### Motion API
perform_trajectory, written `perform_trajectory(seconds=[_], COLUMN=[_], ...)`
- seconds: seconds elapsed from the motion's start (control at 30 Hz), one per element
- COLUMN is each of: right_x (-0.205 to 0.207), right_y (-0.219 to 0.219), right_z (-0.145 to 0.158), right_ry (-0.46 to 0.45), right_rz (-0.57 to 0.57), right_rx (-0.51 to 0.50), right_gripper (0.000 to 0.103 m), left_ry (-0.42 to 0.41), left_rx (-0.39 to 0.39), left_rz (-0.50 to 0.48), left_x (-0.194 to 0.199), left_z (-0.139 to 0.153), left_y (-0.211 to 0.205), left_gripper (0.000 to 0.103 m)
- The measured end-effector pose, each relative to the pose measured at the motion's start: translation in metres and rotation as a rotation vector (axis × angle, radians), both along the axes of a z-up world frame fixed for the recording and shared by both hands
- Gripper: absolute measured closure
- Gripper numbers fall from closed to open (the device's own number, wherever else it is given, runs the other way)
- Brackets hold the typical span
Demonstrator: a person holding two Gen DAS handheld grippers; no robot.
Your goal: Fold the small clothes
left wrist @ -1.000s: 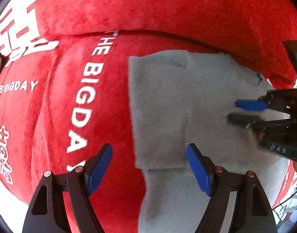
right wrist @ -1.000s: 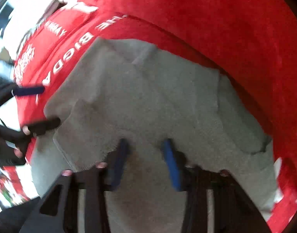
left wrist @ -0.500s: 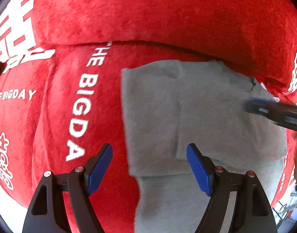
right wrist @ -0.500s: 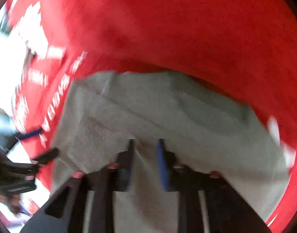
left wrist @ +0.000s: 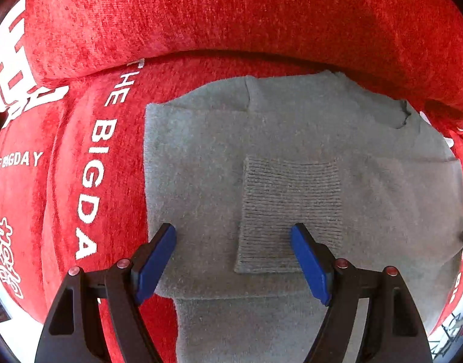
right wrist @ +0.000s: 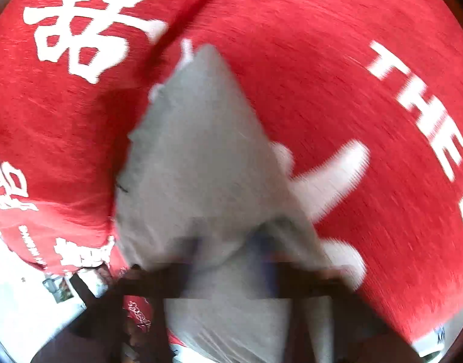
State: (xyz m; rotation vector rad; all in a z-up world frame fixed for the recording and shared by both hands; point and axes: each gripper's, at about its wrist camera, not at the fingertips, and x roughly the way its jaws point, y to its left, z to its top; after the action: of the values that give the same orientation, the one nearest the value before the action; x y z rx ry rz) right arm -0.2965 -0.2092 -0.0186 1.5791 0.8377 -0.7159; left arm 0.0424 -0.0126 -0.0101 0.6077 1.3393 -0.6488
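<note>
Two tongs, left tongs (left wrist: 233, 261) spread above grey sweater (left wrist: 292, 157), right tongs (right wrist: 231, 260) pinching it.

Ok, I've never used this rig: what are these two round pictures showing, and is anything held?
No robot: a person holds a two-finger gripper in each hand, each with a fisheye camera looking along its fingers. The left view shows the left gripper open, holding nothing, above a grey knit garment with a ribbed cuff folded onto it, on a red plush cover with white lettering. The right view is blurred: the right gripper has just closed its jaws, apparently on a fold of the same garment.
</note>
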Motion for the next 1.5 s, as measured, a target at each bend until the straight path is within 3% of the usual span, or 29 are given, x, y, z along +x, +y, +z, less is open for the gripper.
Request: perform_trajectory(seconds=[0.1,0.27,0.37,0.47,0.6,0.7,0.8,0.9,1.0,1.13,1.2,1.5], right_x=[0.005,-0.01,-0.013,-0.011,0.012,0.034,0.036,0.02,0.013,0.017,0.018,0.025], right_y=[-0.01,-0.008,-0.004,0.0,0.001,-0.005,-0.007,-0.009,-0.005,0.006,0.012,0.031], right_z=[0.007,-0.008,-0.005,0.018,0.05,0.04,0.011,0.012,0.023,0.041,0.047,0.051], right_ry=[0.047,0.064,0.079,0.15,0.163,0.188,0.283,0.229,0.246,0.27,0.256,0.224], right_rz=[0.103,0.141,0.113,0.202,0.326,0.384,0.449,0.391,0.391,0.481,0.498,0.528], right_rx=[-0.097,-0.084,-0.042,-0.09,-0.205,-0.215,-0.184,-0.169,-0.15,-0.178,-0.166,-0.129], right_gripper=[0.097,0.099,0.093,0.088,0.085,0.084,0.087,0.088,0.081,0.06,0.056,0.053], left_ry=[0.0,0.004,0.005,0.001,0.0,0.006,0.012,0.024,0.035,0.046,0.045,0.029], left_rx=[0.001,0.003,0.012,0.023,0.038,0.057,0.066,0.065,0.075,0.068,0.064,0.095], left_rz=[-0.004,-0.004,-0.005,0.003,0.016,0.019,0.018,0.011,0.01,0.023,0.024,0.043], left_x=[-0.009,-0.02,-0.019,-0.016,-0.018,-0.026,-0.035,-0.045,-0.054,-0.066,-0.07,-0.089], left_z=[0.0,0.006,0.01,0.014,0.018,0.019,0.019,0.022,0.024,0.037,0.043,0.059], left_y=[0.001,0.006,0.009,0.015,0.017,0.016,0.015,0.015,0.014,0.014,0.013,0.016], left_gripper=[0.024,0.024,0.024,0.024,0.024,0.024,0.024,0.024,0.024,0.024,0.024,0.024])
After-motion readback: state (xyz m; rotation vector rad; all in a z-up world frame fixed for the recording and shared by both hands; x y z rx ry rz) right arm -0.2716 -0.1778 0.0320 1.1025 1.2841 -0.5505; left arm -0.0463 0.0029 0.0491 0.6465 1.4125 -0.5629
